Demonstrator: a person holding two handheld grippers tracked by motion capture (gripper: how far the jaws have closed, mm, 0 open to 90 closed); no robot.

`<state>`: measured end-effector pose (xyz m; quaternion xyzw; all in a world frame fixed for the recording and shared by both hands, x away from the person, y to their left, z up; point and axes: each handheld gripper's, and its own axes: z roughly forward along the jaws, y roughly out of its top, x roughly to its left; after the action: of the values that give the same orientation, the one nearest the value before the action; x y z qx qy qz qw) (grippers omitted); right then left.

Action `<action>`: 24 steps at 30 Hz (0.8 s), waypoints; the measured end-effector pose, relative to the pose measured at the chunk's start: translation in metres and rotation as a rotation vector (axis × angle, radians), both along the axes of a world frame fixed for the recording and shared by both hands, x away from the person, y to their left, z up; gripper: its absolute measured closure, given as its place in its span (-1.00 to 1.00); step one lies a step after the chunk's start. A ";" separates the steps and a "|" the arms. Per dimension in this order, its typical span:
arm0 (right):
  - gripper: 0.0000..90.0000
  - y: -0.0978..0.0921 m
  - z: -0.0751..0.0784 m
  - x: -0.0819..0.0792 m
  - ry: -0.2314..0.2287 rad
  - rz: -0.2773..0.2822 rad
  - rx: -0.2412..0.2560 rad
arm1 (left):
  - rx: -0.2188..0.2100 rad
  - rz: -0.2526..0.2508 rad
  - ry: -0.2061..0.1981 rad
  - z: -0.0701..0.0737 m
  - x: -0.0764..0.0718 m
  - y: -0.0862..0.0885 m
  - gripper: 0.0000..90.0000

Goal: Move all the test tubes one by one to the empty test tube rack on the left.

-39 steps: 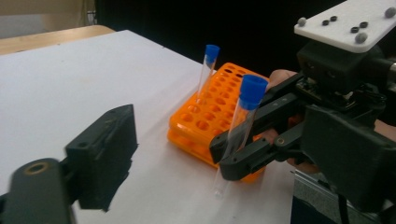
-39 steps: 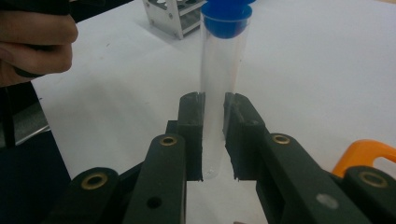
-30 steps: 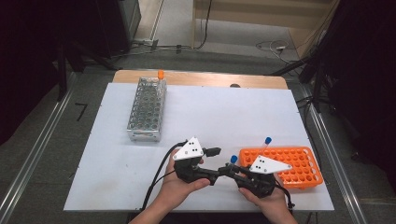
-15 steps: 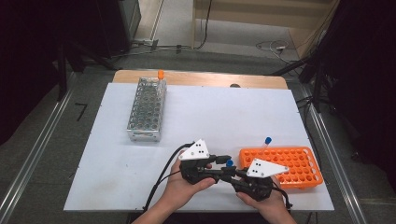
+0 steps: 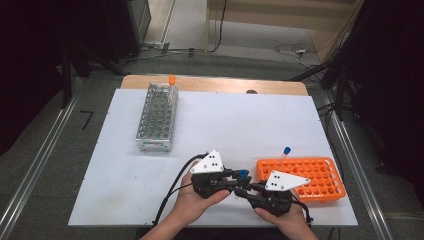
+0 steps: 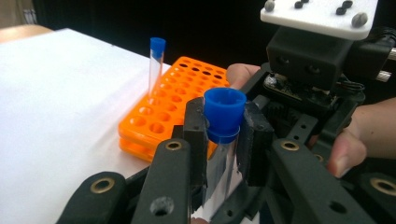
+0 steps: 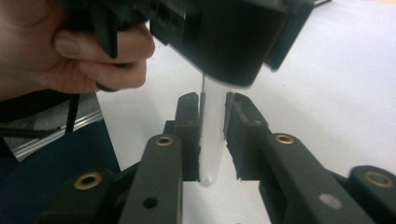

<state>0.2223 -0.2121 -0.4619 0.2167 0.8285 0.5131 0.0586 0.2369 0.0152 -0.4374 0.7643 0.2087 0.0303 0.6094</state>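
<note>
tube passing between the two tongs, near the orange rack

left tongs [image 6: 223, 140] are pinching the blue-capped tube [image 6: 224, 135] just under its cap while right tongs [image 7: 212, 122] are pinching its lower end, above the near tabletop [image 5: 240, 125]; one tube [image 5: 285, 154] is already standing in the orange rack [image 5: 320, 172], this one still waiting for a hole.

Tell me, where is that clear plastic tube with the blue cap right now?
The clear plastic tube with the blue cap is held between the two grippers near the table's front edge, just left of the orange plastic rack in the high view.
</note>
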 end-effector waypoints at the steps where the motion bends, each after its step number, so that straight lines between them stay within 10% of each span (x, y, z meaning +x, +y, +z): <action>1: 0.52 0.000 0.000 0.000 0.002 0.008 0.001 | -0.006 -0.001 0.003 0.001 0.001 0.002 0.71; 24: -0.44 -0.033 0.008 0.004 -0.003 -0.086 0.021 | -0.015 0.161 -0.029 0.013 0.019 0.051 0.71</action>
<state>0.2268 -0.2447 -0.4536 0.2519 0.8129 0.5190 0.0797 0.2557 0.0658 -0.4244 0.7401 0.2607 0.0886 0.6136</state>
